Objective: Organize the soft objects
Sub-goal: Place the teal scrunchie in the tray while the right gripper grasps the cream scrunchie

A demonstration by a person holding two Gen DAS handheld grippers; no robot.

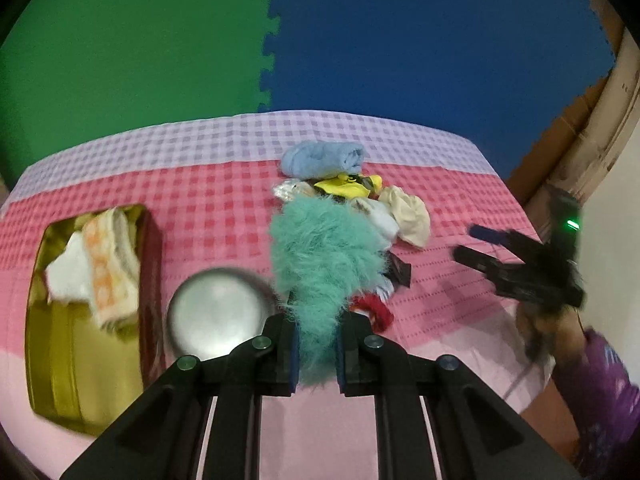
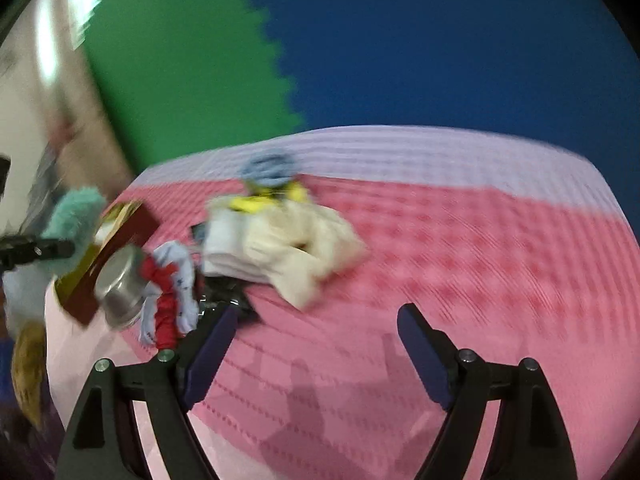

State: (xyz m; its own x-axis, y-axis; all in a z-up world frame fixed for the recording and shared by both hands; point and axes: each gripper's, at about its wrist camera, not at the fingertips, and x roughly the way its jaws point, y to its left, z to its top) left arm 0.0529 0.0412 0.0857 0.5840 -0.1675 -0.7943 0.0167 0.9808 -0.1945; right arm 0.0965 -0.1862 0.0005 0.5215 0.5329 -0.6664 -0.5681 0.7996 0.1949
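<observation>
My left gripper (image 1: 318, 344) is shut on a fluffy teal plush piece (image 1: 320, 256) and holds it above the checked cloth. The plush also shows at the far left of the right wrist view (image 2: 76, 212). Behind it lies a pile of soft things: a blue cloth (image 1: 322, 158), a yellow piece (image 1: 348, 186), a cream cloth (image 1: 406, 210), a white sock (image 1: 380, 216) and a red piece (image 1: 374, 308). My right gripper (image 2: 316, 332) is open and empty over bare cloth, right of the pile (image 2: 280, 236). It also shows in the left wrist view (image 1: 476, 244).
A gold box (image 1: 84, 340) at the left holds a white and orange towel (image 1: 100, 264). A metal bowl (image 1: 218, 312) stands between the box and the pile. The pink checked tablecloth (image 1: 440, 312) covers the table. Green and blue foam mats lie beyond the far edge.
</observation>
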